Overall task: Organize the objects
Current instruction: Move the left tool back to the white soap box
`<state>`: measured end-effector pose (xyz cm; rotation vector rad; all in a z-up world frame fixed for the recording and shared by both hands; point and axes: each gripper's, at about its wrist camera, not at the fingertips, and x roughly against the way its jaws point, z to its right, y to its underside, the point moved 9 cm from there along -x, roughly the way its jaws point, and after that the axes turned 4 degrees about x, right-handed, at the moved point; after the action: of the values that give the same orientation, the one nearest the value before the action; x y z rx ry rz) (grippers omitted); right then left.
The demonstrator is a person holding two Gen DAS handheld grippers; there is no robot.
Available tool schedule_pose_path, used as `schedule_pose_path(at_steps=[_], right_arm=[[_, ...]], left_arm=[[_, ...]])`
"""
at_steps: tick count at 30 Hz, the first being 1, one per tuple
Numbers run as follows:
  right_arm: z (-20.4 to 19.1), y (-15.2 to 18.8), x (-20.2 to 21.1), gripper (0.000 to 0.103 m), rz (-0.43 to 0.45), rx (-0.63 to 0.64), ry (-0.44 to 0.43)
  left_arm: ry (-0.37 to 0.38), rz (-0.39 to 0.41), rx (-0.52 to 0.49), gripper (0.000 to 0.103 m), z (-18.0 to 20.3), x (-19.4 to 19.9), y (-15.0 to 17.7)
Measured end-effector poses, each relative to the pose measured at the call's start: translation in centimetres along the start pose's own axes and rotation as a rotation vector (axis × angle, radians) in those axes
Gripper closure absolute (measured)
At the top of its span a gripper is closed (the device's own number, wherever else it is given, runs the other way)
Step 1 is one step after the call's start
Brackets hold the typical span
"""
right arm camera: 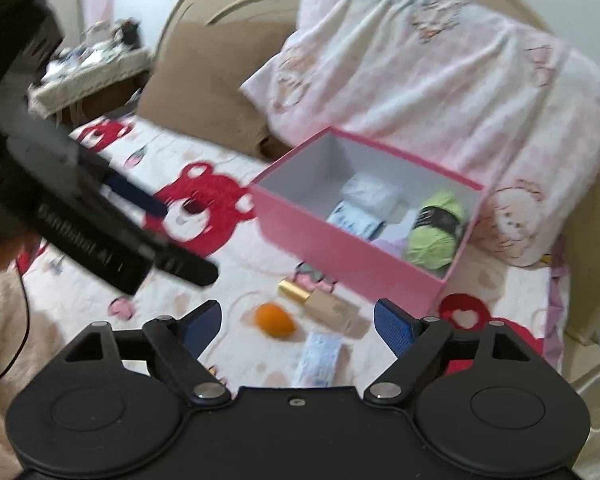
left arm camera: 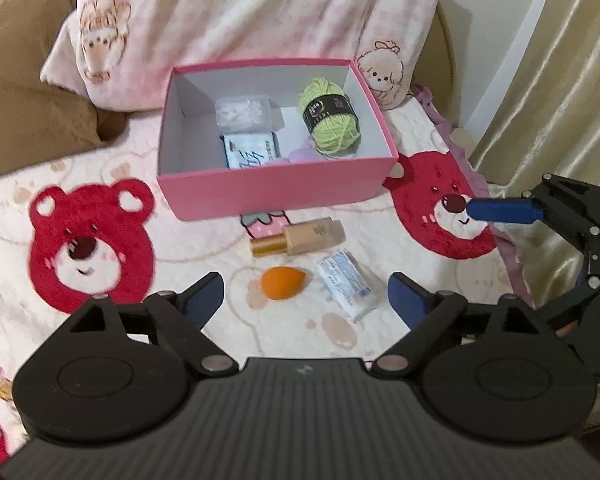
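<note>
A pink box stands on the bed with a green yarn ball, a clear pack, a blue-and-white packet and a lilac item inside. In front of it lie a beige bottle with a gold cap, an orange sponge and a tissue pack. My left gripper hangs open above these loose items, nothing between its fingers. My right gripper is open too, empty, over the same spot.
A pink pillow leans behind the box against a brown headboard. The bedspread has red bear prints. A gold curtain hangs at the right. In the right wrist view a cluttered side table stands beyond the bed.
</note>
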<state>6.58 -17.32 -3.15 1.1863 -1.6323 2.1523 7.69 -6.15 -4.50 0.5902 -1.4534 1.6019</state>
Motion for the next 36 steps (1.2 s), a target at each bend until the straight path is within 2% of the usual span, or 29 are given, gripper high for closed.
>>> schedule_pose_path(at_steps=[6,10,15,19,24,29,33,35,36], right_arm=[[1.4,3.5,-2.7,0.016,-0.026,-0.105,0.04],[2.5,5.2,-3.9,0.015,0.011,-0.171,0.076],[1.9,7.2,-6.0,0.014,0.009,-0.149,0.06],[1.2,8.6,-8.3,0.014,-0.015,-0.148,0.034],[1.2,10.5,-11.1,0.014,-0.039,-0.19,0.059],[0.8,11.1,-12.3,0.015,-0.043,-0.13,0.092],[0.1,12.0,-13.4,0.015,-0.093,-0.127,0.048],[0.5,12.2,-13.6,0.015,-0.094,-0.147,0.059],[0.6,12.3,-13.7,0.015,-0.096,-0.162,0.05]], left_arm=[[0.021,-0.035,0.047,0.012,-0.2,-3.9,2.7],[0.028,-0.004,0.095,0.012,-0.7,-6.1,3.6],[0.042,0.011,0.148,0.012,-1.0,-8.4,4.8],[0.031,-0.016,0.192,0.014,-1.5,-10.4,6.0],[0.009,-0.028,0.155,0.014,-1.4,-12.4,6.9],[0.025,-0.033,0.16,0.015,-0.8,-14.1,7.3],[0.03,-0.017,0.177,0.016,-0.6,-15.3,7.4],[0.076,-0.007,0.183,0.032,-0.2,-15.6,7.4],[0.096,-0.011,0.189,0.034,0.0,-15.7,7.4]])
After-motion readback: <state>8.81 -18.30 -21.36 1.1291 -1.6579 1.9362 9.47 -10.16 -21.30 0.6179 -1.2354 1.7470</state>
